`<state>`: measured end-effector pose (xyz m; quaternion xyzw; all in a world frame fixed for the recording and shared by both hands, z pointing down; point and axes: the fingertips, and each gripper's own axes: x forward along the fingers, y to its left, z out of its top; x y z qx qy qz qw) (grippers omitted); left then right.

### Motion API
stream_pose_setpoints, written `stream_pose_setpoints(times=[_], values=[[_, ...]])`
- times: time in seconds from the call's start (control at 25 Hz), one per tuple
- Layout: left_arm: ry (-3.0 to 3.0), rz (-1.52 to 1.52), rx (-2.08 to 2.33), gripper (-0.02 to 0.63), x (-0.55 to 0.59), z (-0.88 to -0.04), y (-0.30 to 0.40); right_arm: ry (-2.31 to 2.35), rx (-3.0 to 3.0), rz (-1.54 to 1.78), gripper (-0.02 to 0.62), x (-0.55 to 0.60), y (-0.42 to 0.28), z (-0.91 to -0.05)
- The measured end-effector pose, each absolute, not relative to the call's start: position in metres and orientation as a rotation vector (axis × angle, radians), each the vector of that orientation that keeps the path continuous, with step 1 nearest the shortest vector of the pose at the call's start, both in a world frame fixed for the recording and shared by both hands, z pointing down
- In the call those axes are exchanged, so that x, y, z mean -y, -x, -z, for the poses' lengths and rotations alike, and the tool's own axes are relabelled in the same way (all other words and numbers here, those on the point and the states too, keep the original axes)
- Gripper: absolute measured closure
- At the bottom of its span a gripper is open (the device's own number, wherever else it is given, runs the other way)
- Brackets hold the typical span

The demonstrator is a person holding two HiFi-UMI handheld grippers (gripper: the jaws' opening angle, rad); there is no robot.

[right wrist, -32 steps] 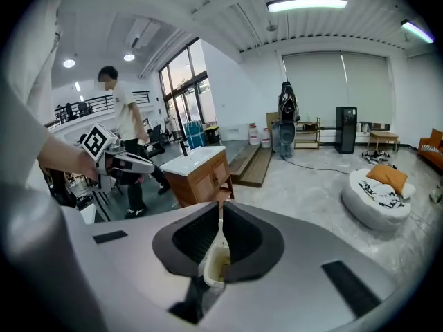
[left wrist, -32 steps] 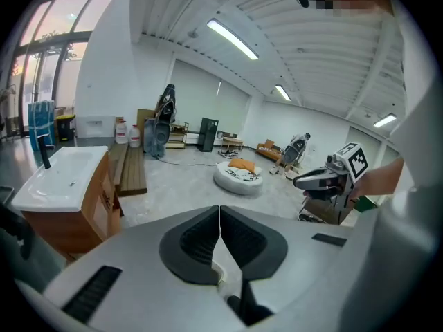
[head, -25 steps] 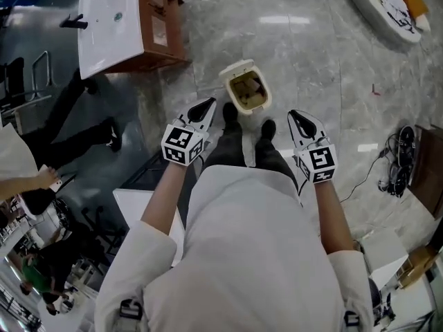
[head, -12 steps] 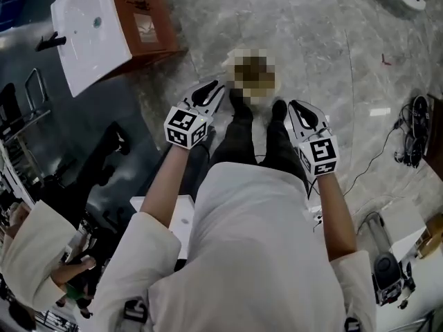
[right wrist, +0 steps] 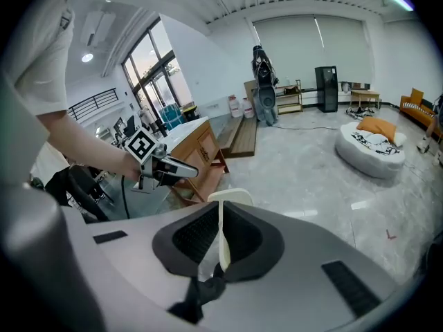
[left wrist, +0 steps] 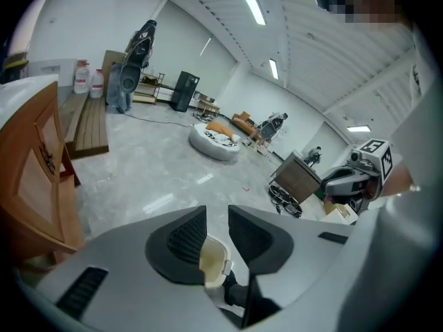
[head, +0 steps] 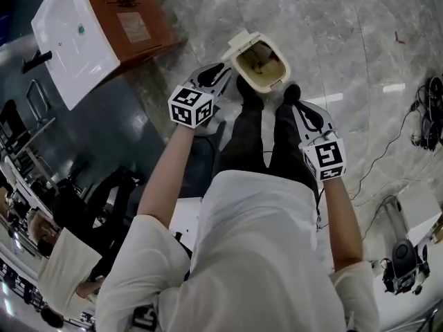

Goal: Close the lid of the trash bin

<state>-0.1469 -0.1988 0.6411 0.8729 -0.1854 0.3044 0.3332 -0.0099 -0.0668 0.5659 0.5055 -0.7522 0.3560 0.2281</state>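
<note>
Upper centre of the head view: smooth cream plastic trash bin [head: 268,88] with a rounded-rectangular rim, mouth open, hinged lid [head: 239,41] tipped back at its upper-left edge; standing on glossy grey veined stone floor [head: 346,40], dark shoes [head: 250,88] just below the rim. Left tool [head: 223,69] just left of the bin, jaws opening, ribbed black pads gripping nothing; right tool [head: 294,106] lower right, jaws nearly together, empty. Open floor right of and above the bin; white basin [head: 69,33] on brown wooden cabinet [head: 131,19] upper left.
</note>
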Motion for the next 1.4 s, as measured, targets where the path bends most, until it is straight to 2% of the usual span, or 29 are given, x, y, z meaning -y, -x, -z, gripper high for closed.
stream_pose_setpoints(times=[0.44,0.68,1.4], values=[[-2.106,-0.811,0.497,0.469,0.227,-0.726,0.162,-1.359,2.047,-1.076,0.557,0.055,0.02,-0.615],[-2.017,-0.799,0.489,0.466,0.238,-0.767,0.166,-1.351,2.036,-1.097,0.557,0.054,0.021,-0.634],[-1.967,-0.798,0.365,0.456,0.175,-0.78,0.144,-1.343,2.033,-1.146,0.557,0.037,0.006,-0.647]])
